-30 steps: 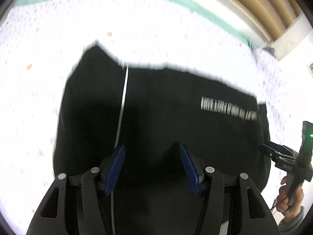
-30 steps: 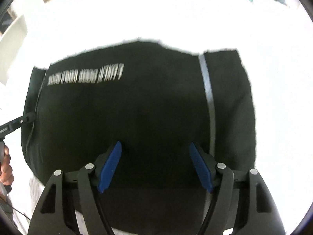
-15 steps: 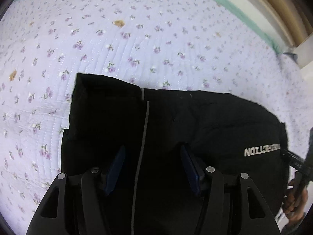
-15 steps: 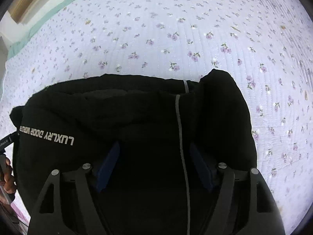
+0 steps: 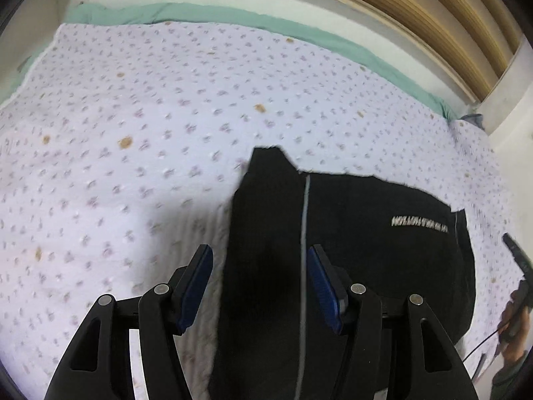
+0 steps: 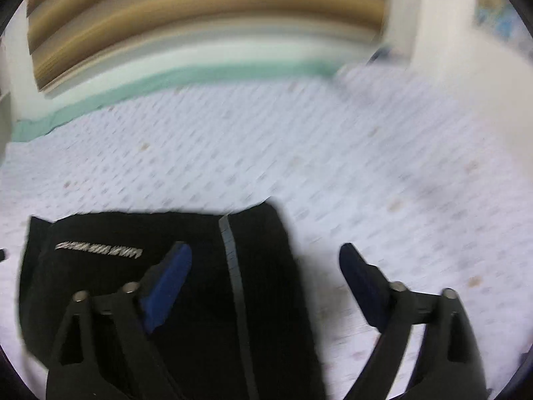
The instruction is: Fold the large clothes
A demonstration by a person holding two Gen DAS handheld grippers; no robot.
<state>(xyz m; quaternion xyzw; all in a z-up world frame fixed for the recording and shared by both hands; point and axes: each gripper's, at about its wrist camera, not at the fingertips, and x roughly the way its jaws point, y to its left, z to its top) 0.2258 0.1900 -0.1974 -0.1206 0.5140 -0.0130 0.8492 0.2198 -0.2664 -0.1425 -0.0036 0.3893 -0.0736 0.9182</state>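
Bright, even room light, fisheye bending at the edges; right wrist view is smeared with motion blur, left only slightly soft

Folded garment (image 5: pixel 366 250) on quilt (image 5: pixel 166 116); headboard (image 5: pixel 433 16) behind quilt; left gripper (image 5: pixel 260 283) above garment's left edge.

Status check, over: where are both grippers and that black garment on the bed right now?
Left gripper open, empty. Right gripper jaws opening, nothing pinched. Black garment lies folded on the floral quilt. Nothing in the way.
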